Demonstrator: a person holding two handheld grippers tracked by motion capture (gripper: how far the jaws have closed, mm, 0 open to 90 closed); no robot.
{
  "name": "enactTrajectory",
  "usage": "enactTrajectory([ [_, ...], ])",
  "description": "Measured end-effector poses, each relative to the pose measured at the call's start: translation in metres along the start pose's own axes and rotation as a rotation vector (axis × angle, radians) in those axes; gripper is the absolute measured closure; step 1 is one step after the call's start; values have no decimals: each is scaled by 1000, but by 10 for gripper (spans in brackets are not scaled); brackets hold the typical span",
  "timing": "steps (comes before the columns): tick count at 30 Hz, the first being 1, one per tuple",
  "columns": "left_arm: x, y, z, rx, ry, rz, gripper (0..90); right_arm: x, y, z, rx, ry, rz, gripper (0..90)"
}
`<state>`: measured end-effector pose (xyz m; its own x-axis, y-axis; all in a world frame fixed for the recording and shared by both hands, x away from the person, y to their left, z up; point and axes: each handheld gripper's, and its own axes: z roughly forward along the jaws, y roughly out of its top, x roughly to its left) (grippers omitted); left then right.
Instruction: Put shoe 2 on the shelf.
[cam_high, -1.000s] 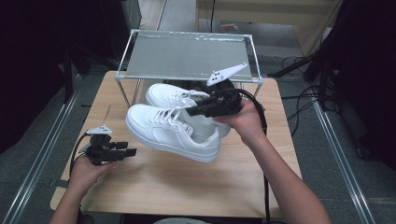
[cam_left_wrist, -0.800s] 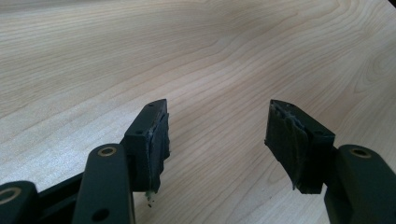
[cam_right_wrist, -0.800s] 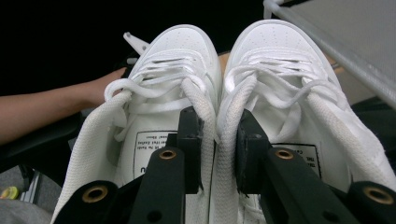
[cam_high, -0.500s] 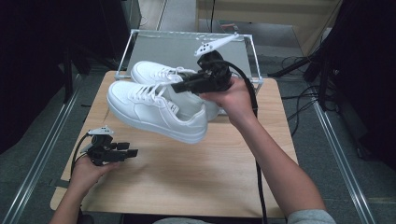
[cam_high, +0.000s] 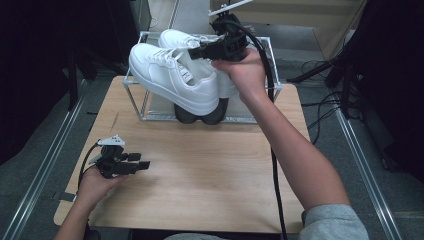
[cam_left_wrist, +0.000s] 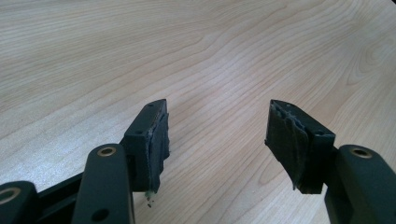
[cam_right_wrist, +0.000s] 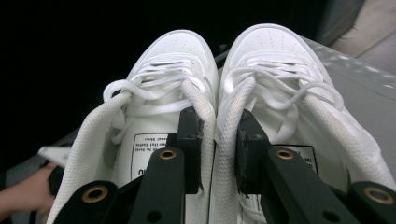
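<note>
A pair of white sneakers hangs in the air over the wire rack (cam_high: 141, 107), the near sneaker (cam_high: 172, 80) in front of the far sneaker (cam_high: 176, 38). My right gripper (cam_high: 206, 50) is shut on their two inner collars, pinched side by side. In the right gripper view, the left shoe (cam_right_wrist: 154, 93) and right shoe (cam_right_wrist: 280, 74) point away, with the right gripper (cam_right_wrist: 218, 123) clamping both padded edges. My left gripper (cam_high: 142, 161) rests low at the table's front left, open; in its own view the left gripper (cam_left_wrist: 217, 126) has bare wood between its jaws.
The rack with a glass top shelf stands at the back of the wooden table (cam_high: 210, 175). A dark pair of shoes (cam_high: 200, 112) sits under the shelf. Cables (cam_high: 272, 150) trail from the right gripper along the forearm. Floor rails run along both sides of the table.
My right gripper has lifted the pair of sneakers off the table, up and back toward the top of the rack. The left gripper has stayed in place.
</note>
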<state>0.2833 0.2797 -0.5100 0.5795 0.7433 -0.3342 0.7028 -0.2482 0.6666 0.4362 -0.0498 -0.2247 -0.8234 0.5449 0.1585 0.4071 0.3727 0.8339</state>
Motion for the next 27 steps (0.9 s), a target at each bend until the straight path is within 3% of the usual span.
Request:
enactTrajectory([
  [11,0,0,0,-2,-3,2,395,-40,22,33,7,-234,141,769],
  [17,-2,1,1,12,-1,28,396,-57,33,45,-4,-317,225,768],
  [27,-4,2,2,9,-10,43,397,-71,45,67,-18,-458,290,768],
])
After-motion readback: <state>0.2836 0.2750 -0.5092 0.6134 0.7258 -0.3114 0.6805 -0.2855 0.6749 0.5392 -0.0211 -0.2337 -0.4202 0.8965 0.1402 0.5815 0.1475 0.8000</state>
